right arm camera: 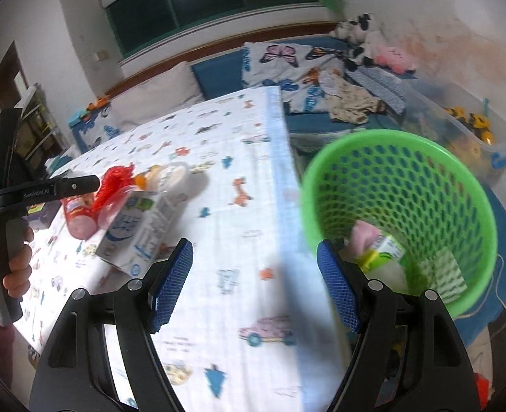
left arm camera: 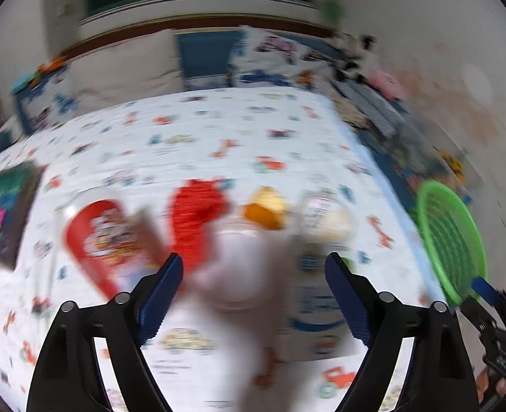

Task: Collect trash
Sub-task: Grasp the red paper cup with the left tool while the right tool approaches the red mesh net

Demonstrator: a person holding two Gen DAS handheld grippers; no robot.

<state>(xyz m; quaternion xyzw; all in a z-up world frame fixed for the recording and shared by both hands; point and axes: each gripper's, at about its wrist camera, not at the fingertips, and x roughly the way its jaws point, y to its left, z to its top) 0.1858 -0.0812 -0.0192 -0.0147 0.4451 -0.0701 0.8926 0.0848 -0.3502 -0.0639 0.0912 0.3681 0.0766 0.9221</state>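
Observation:
Trash lies in a cluster on the car-print bedsheet (left arm camera: pixel 218 130): a white-and-blue milk carton (right arm camera: pixel 139 233), a clear plastic cup (right arm camera: pixel 115 206), a red snack tube (right arm camera: pixel 79 219), a red crumpled piece (right arm camera: pixel 115 180) and a clear tub (right arm camera: pixel 175 175). In the blurred left wrist view my left gripper (left arm camera: pixel 254 297) stands open just short of the cup (left arm camera: pixel 232 267) and the carton (left arm camera: pixel 314 295), its pads off both. My right gripper (right arm camera: pixel 256 286) is open over bare sheet. Its right finger overlaps the near rim of a green mesh basket (right arm camera: pixel 400 206); whether they touch I cannot tell. The basket holds a labelled bottle (right arm camera: pixel 383 250).
A hand (right arm camera: pixel 12 264) holds the left gripper (right arm camera: pixel 81 183) at the left. A dark book (left arm camera: pixel 6 213) lies at the sheet's left edge. Pillows (right arm camera: pixel 287 65), clothes and soft toys (right arm camera: pixel 356 31) crowd the far end. A clear toy bin (right arm camera: pixel 466 130) stands beside the wall.

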